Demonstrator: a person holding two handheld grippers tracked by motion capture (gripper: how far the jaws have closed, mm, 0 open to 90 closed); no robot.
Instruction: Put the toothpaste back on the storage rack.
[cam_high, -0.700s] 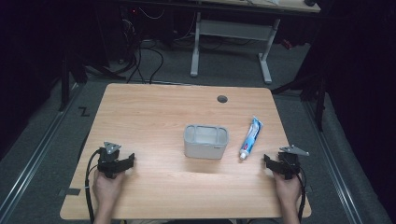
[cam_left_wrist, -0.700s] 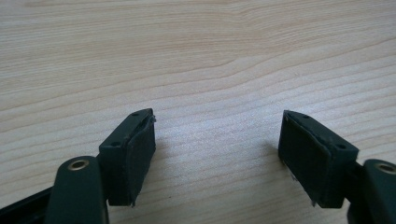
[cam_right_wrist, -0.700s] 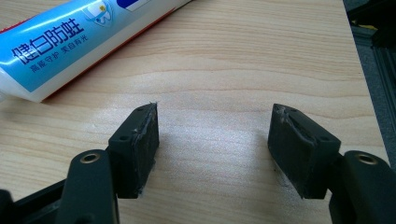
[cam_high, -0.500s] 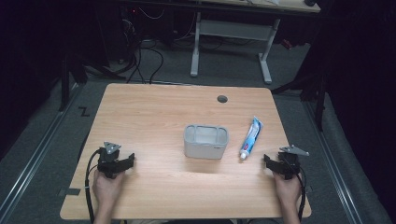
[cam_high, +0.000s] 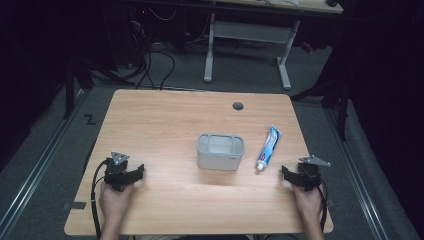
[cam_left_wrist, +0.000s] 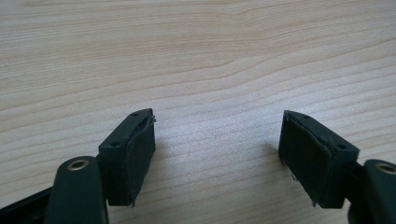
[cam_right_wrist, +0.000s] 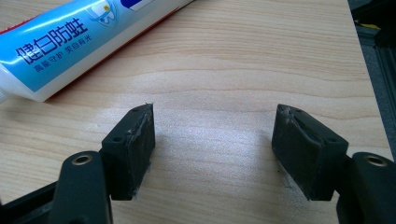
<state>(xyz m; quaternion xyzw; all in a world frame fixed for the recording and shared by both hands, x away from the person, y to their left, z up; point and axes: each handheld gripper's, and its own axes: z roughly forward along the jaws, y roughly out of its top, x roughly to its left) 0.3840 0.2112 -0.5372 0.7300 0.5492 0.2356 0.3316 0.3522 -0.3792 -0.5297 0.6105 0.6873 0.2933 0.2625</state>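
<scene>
A blue and white toothpaste tube (cam_high: 268, 146) lies on the wooden table (cam_high: 165, 120), right of a grey open-topped box (cam_high: 220, 151) at the middle. My right gripper (cam_high: 287, 174) rests on the table near the right front edge, just below the tube's cap end; it is open with nothing between the jaws. In the right gripper view the tube (cam_right_wrist: 74, 39) lies ahead to the upper left of the gripper (cam_right_wrist: 212, 140). My left gripper (cam_high: 136, 173) rests at the front left, open and empty, with bare wood in front of the gripper (cam_left_wrist: 217, 144).
A round cable hole (cam_high: 238, 106) sits near the table's far edge. The table's right edge (cam_right_wrist: 369, 79) runs close beside my right gripper. A white desk frame (cam_high: 247, 35) and cables stand on the floor beyond.
</scene>
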